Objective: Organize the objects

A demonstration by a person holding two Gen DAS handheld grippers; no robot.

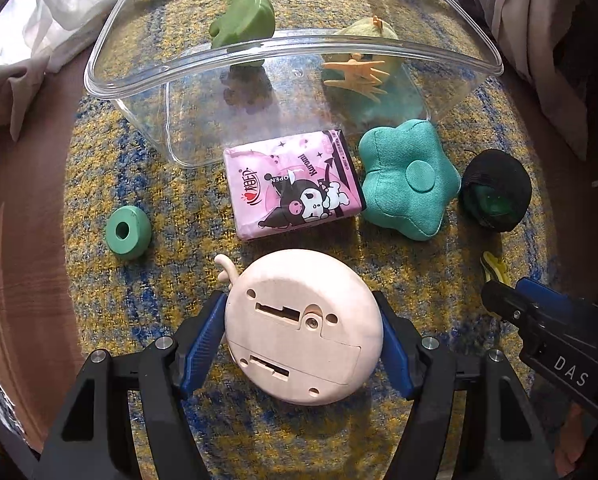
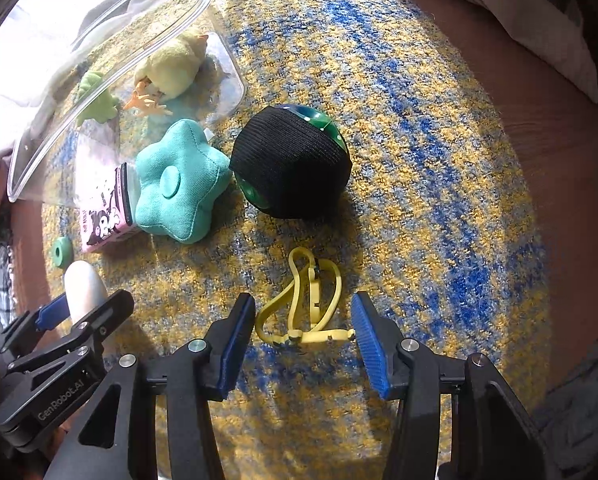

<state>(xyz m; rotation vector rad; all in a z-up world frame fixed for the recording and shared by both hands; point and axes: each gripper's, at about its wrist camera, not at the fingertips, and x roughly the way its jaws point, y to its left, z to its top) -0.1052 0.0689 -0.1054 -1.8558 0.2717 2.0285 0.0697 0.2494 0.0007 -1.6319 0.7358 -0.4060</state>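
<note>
My left gripper (image 1: 301,332) is shut on a round pale pink toy (image 1: 303,328), underside up, just above the rug. Ahead lie a pink Kuromi tissue pack (image 1: 293,182), a teal star cushion (image 1: 409,178), a black-covered green ball (image 1: 495,190) and a green ring (image 1: 128,232). A clear plastic box (image 1: 291,60) at the back holds a green frog toy (image 1: 245,20), a yellow-green plush (image 1: 369,46) and an orange hair clip (image 1: 357,74). My right gripper (image 2: 303,336) is open around a yellow hair clip (image 2: 303,300) on the rug.
A yellow and blue woven rug (image 2: 419,160) covers a brown table (image 2: 539,120). Pale cloth (image 1: 39,40) lies at the back left and back right. The left gripper also shows in the right wrist view (image 2: 83,312), close beside the right one.
</note>
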